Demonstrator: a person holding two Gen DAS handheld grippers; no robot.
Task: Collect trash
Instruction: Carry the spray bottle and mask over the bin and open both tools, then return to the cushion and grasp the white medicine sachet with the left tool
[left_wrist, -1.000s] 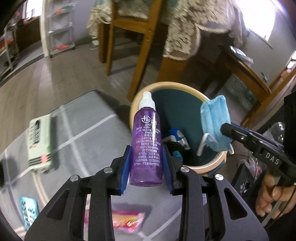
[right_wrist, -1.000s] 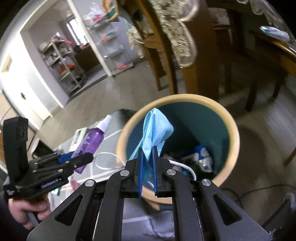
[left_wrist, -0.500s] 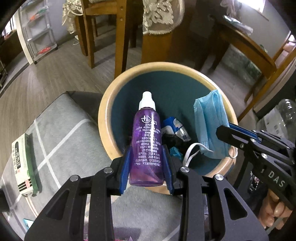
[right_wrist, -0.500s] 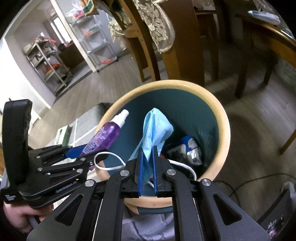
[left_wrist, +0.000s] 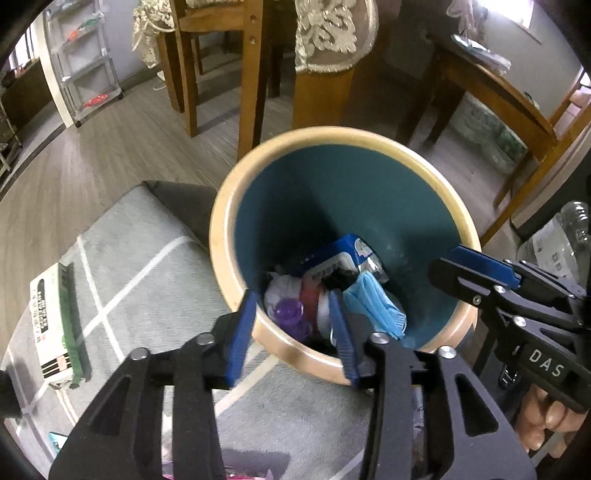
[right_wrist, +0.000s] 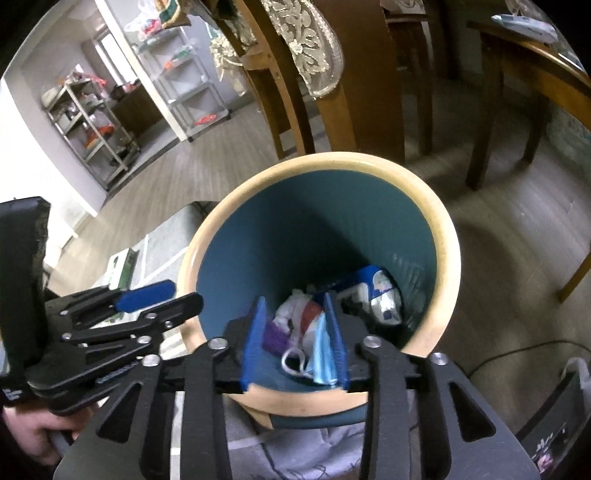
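A round bin with a cream rim and teal inside stands on the floor, also in the right wrist view. The purple spray bottle and the blue face mask lie at its bottom with other trash. My left gripper is open and empty over the bin's near rim. My right gripper is open and empty over the near rim; the mask and the bottle show between its fingers, down in the bin.
A blue-and-white packet lies in the bin. A white-and-green box lies on the grey rug to the left. Wooden chair and table legs stand behind the bin. Plastic bottles stand at the right.
Both grippers opened. The purple bottle dropped from my left gripper and the mask from my right, both into the bin.
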